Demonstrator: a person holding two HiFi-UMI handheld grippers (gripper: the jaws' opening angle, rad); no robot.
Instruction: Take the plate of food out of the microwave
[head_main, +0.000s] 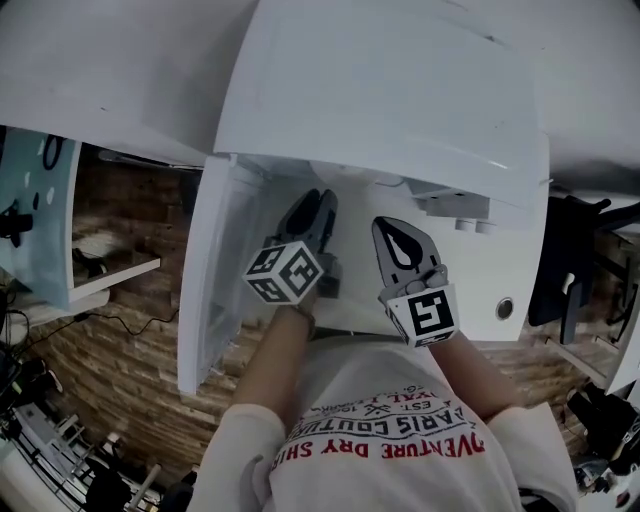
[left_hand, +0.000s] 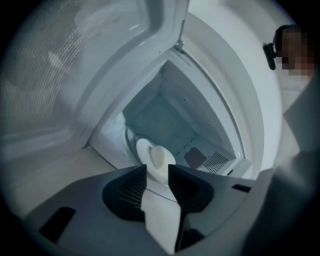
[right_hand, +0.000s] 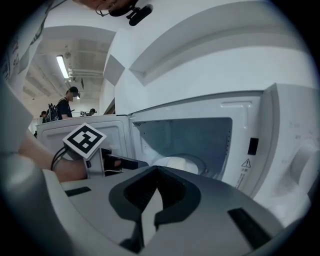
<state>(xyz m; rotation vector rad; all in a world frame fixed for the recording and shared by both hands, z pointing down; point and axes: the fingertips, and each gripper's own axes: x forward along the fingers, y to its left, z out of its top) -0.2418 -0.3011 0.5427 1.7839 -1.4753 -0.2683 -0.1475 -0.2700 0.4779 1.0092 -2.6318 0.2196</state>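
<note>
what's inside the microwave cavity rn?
A round white plate carrying a pale mound of food sits in the white microwave. The left gripper covers the plate's near edge with its dark jaws.

Gripper views fisheye, corners vignetted; left one dim, soft. Long ceiling strip light (right_hand: 62, 66) glares; white microwave cavity (left_hand: 160, 120) shadowed.

A wooden floor (head_main: 120, 375) of brown planks is showing at the left of the head view; a dark cable (head_main: 130, 322) is trailing across it; a pale blue panel (head_main: 35, 215) is standing at the far left edge, with a white shelf (head_main: 118, 274) jutting out just beside it; black equipment (head_main: 40, 425) is crowding the lower left corner, and more black gear (head_main: 572, 265) is standing at the right edge; in the right gripper view a ceiling strip light (right_hand: 62, 66) is glowing, and a person in a cap (right_hand: 67, 106) is standing far off beneath it.
</note>
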